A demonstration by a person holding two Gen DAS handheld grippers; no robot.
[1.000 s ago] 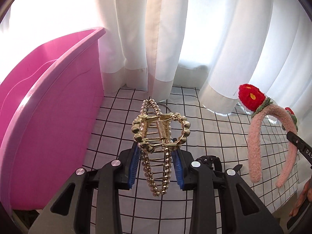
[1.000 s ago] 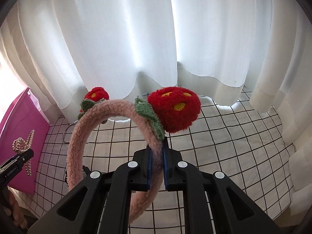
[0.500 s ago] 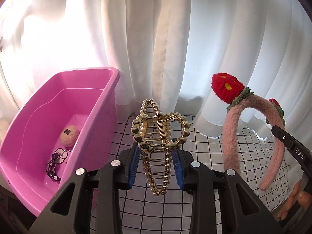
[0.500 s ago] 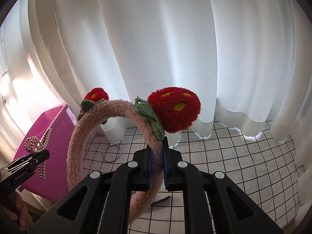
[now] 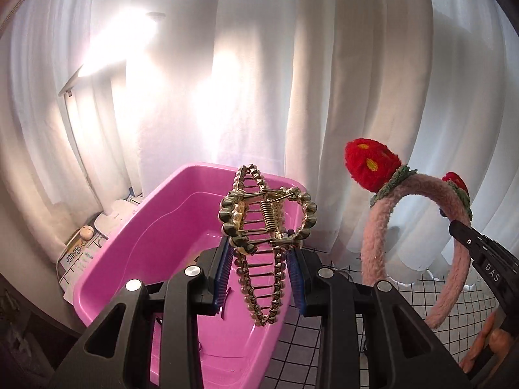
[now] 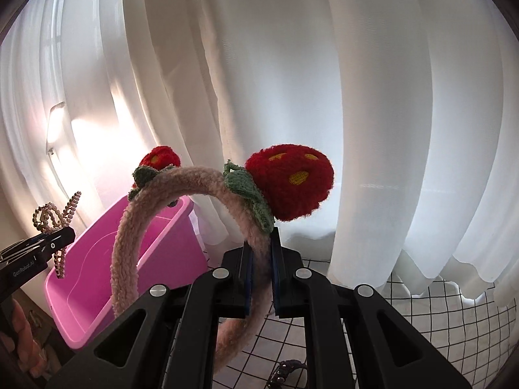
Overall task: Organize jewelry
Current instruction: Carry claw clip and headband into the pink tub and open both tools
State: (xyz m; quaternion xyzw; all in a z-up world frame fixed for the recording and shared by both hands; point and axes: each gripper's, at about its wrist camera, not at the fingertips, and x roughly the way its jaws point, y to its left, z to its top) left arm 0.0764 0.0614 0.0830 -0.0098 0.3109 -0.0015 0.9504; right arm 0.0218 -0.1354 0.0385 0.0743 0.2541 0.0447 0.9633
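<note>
White curtains (image 5: 356,64), "DAS" on right gripper (image 5: 457,230), "GenRobot.AI" on left gripper (image 6: 69,236)

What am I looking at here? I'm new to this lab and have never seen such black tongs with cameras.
There is no robot: a person holds a two-finger claw in each hand, and each picture comes from a fisheye camera on one claw, looking along its fingers.

In the left camera's picture, the left claw grips a gold, pearl-studded hair claw clip above an open pink plastic tub.

In the right camera's picture, the right claw pinches a fuzzy pink headband with red knitted strawberries.

Each camera also catches the other claw at its edge. Below lies a white cloth with a black grid, with a small dark object on it that I cannot identify. White curtains hang behind.
</note>
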